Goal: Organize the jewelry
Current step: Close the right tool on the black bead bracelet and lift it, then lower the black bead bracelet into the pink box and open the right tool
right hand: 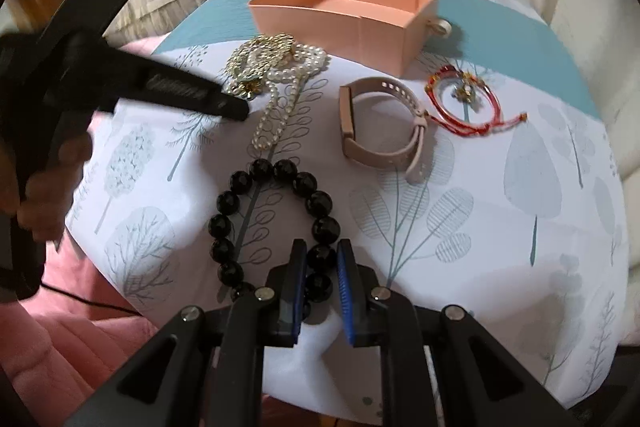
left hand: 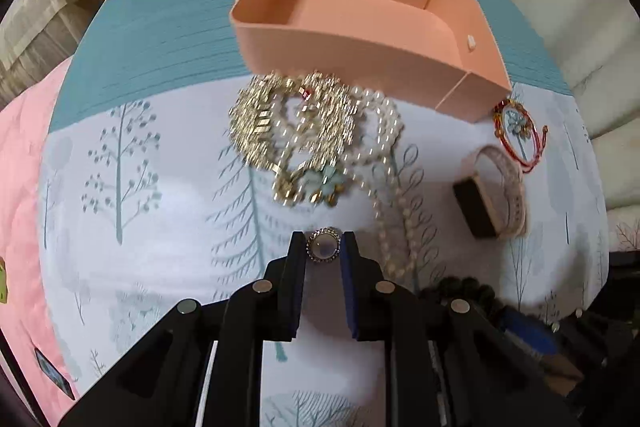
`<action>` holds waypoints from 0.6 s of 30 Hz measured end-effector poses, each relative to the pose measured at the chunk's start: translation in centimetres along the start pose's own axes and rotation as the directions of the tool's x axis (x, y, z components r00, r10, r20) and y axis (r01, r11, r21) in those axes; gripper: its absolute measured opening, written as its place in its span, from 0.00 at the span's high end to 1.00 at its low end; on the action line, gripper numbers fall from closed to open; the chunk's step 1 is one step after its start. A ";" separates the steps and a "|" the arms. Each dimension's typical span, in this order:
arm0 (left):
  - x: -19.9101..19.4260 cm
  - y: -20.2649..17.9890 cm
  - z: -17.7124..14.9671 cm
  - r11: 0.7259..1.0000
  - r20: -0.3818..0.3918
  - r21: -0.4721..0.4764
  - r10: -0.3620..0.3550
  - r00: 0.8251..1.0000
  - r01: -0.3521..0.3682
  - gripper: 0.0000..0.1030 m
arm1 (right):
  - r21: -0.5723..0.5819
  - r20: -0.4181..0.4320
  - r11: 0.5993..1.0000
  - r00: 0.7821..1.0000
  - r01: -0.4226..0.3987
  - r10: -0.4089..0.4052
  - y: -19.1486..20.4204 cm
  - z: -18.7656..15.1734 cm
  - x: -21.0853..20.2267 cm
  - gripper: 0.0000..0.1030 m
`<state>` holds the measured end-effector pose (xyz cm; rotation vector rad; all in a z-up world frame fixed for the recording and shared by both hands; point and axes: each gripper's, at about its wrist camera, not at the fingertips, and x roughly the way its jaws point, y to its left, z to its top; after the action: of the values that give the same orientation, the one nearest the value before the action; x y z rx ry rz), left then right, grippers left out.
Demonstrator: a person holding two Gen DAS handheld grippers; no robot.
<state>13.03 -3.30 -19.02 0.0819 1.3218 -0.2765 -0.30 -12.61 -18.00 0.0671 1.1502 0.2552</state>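
A tree-patterned cloth (right hand: pixel 500 267) covers the table, with an open pink box (right hand: pixel 348 13) at its far side. The left gripper (left hand: pixel 324 247) is clamped on a round ring with a pale stone (left hand: pixel 323 249), held just above the cloth. Beyond it lies a tangled heap — a gold necklace (left hand: pixel 288 123) and a pearl strand (left hand: pixel 380 147) — just in front of the box. The right gripper (right hand: pixel 322 259) has its fingers closed against a black bead bracelet (right hand: pixel 276 219) that rests on the cloth. Farther back sit a pink-strapped watch (right hand: pixel 380 123) and, just beside it, a red cord bracelet (right hand: pixel 464 99).
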 end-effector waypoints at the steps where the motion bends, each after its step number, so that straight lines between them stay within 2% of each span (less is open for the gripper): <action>1: -0.2 0.1 -0.4 1.000 -0.002 -0.001 0.002 1.000 -0.002 0.86 | 0.017 0.001 1.000 1.000 -0.012 0.012 -0.2 0.0 -0.2 0.86; 5: -1.0 0.9 -1.8 1.000 -0.013 -0.007 -0.008 1.000 0.008 0.86 | 0.064 0.018 0.996 0.998 -0.061 0.060 -0.8 0.6 -1.4 0.86; 11: -4.3 1.8 -2.7 0.999 -0.048 0.005 -0.044 0.998 0.044 0.86 | 0.104 0.099 0.981 0.984 -0.161 0.151 -1.5 3.1 -4.8 0.86; 15: -7.1 2.0 -2.2 0.997 -0.076 0.028 -0.075 0.994 0.077 0.86 | 0.084 0.146 0.979 0.974 -0.187 0.173 -1.3 5.3 -7.1 0.86; 18: -9.5 2.3 -1.5 0.993 -0.059 0.053 -0.100 0.993 0.103 0.85 | 0.053 0.181 0.983 0.970 -0.175 0.163 -1.1 7.1 -8.8 0.86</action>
<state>10.13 0.66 -10.44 0.0703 1.3761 -0.4008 2.95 -15.16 -7.46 0.2444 0.9779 0.3538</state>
